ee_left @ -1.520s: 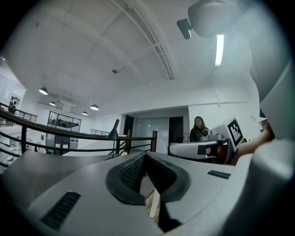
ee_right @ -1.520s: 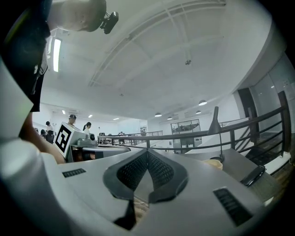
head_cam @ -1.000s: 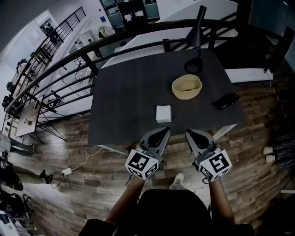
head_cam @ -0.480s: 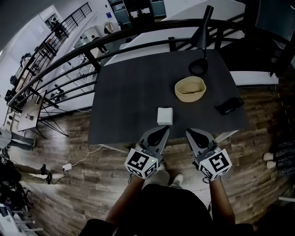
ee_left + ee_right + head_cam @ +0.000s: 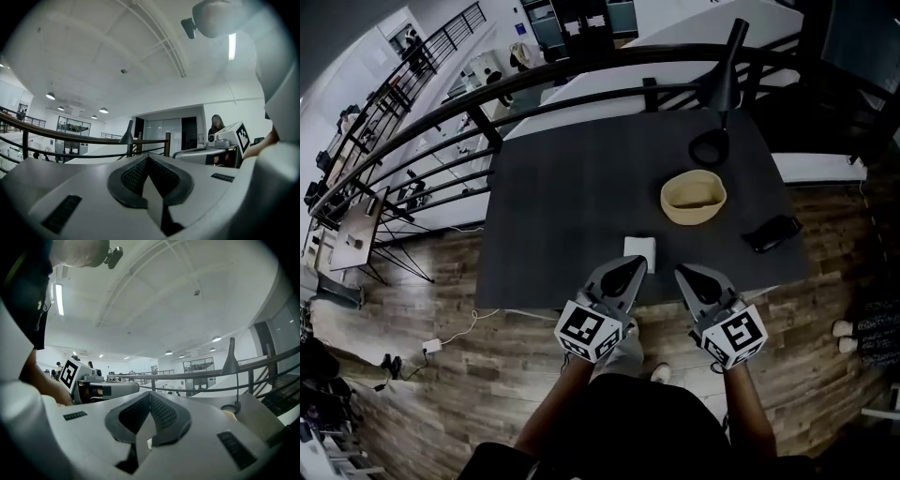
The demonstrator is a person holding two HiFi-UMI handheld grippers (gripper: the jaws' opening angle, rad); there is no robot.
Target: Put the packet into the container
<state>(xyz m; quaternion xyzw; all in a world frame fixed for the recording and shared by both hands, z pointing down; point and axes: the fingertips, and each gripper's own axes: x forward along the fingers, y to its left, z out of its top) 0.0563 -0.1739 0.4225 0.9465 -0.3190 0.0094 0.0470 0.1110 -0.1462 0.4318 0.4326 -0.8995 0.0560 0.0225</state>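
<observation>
Both ur grippers are pressed together w/ nothing in them. Left gripper (image 5: 636, 266) and right gripper (image 5: 682, 273) sit side by side at the near edge of the dark table (image 5: 562, 187). White packet (image 5: 641, 246) lies flat on the table just past ur left tip, can't tell if it's touching tbh. Container (image 5: 694, 199), a tan bowl, sits further back on the right, near the lamp (image 5: 712, 148).
</observation>
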